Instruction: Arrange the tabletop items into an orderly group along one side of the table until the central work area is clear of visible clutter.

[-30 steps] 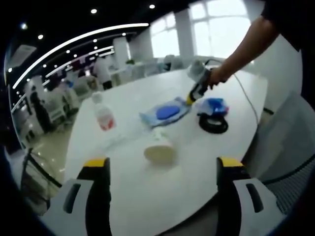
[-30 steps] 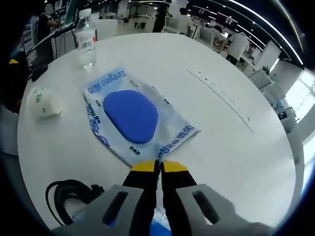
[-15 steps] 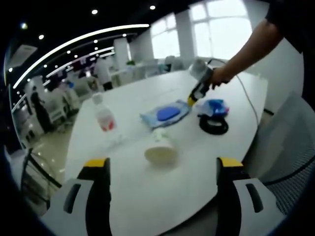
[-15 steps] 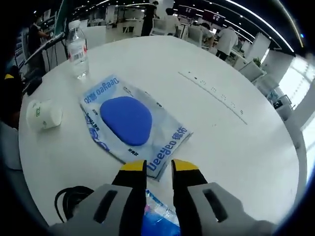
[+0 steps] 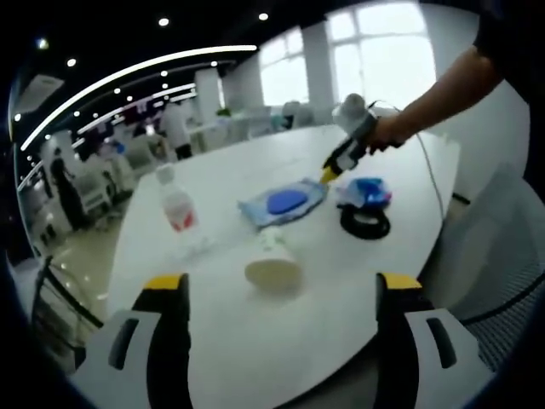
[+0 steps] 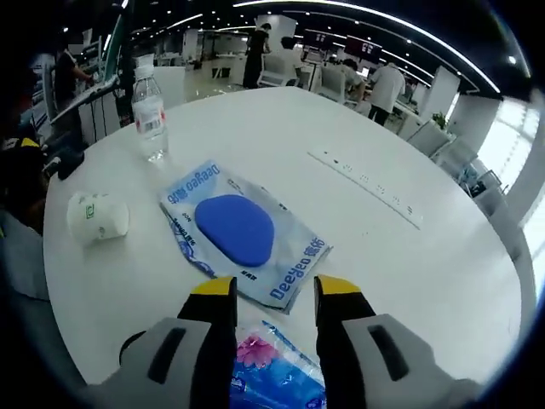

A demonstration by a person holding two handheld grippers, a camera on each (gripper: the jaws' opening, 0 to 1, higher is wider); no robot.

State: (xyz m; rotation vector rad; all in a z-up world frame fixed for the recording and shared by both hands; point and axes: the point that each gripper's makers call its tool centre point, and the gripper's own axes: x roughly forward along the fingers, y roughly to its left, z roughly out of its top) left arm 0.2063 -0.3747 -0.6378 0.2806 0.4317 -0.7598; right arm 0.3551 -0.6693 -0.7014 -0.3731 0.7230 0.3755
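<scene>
The right gripper point(image 6: 271, 294) is seen with its yellow-tipped jaws apart and nothing between them, poised just off the near corner of the flat blue-and-white plastic pouch with the dark blue oval centre point(image 6: 241, 236). In the right gripper view the pouch lies at the middle of the frame, directly ahead of the jaws, its long axis running from upper left to lower right. A crinkled blue and pink packet point(image 6: 277, 375) is seen at the bottom, beneath the jaws. A clear plastic water bottle with a red label point(image 6: 150, 115) stands upright at upper left, and a white paper cup tipped on its side point(image 6: 98, 216) lies at left, well apart from the pouch.

In the left gripper view the left gripper point(image 5: 281, 298) is held with jaws wide apart and empty at the bottom of the frame; the cup point(image 5: 272, 262) lies nearest to it, with a coiled black cable point(image 5: 365, 223) at centre right on the round white table point(image 5: 255, 341). The pouch is judged far nearer the right gripper, so any regrasp would fall to that hand.
</scene>
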